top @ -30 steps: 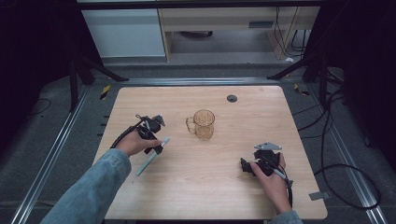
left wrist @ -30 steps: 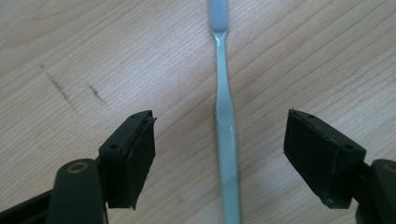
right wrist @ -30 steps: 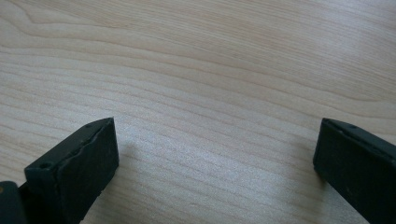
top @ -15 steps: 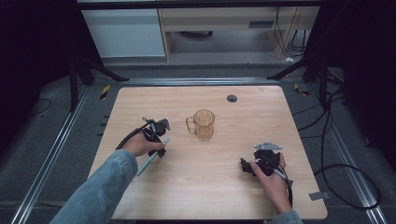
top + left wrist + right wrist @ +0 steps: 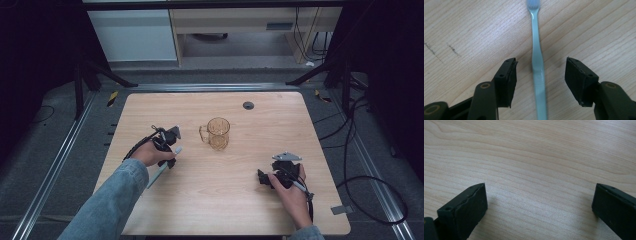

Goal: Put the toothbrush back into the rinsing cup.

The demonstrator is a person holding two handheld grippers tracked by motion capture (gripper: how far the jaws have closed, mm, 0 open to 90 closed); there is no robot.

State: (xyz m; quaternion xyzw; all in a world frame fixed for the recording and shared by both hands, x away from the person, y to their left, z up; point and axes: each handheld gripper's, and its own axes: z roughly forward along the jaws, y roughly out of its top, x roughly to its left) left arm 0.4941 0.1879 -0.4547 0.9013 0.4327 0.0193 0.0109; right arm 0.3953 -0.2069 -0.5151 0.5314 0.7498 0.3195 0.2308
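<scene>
The wooden table [image 5: 240, 200] is the one big surface here, and the main risk on it is that the left gripper [image 5: 540, 75] fumbles its pickup: its jaws have just been closing around the pale toothbrush [image 5: 537, 62], whose handle lies flat between them with a gap on each side, neither pad touching it yet. The handle looks slim and glossy and sits nearer one jaw than the other, so the nearer pad would likely meet it first and could roll or skid it across the wood, or the pads could scrape the tabletop and close above it. If the grip lands off balance, the brush may tip once lifted. The amber glass mug [image 5: 216, 133] stands a little beyond the left gripper, toward the other hand's side, and a careless swing could knock it. The right gripper [image 5: 539, 202] rests well apart, jaws wide with nothing between them. Counted: one table, one mug, two grippers, one toothbrush.
</scene>
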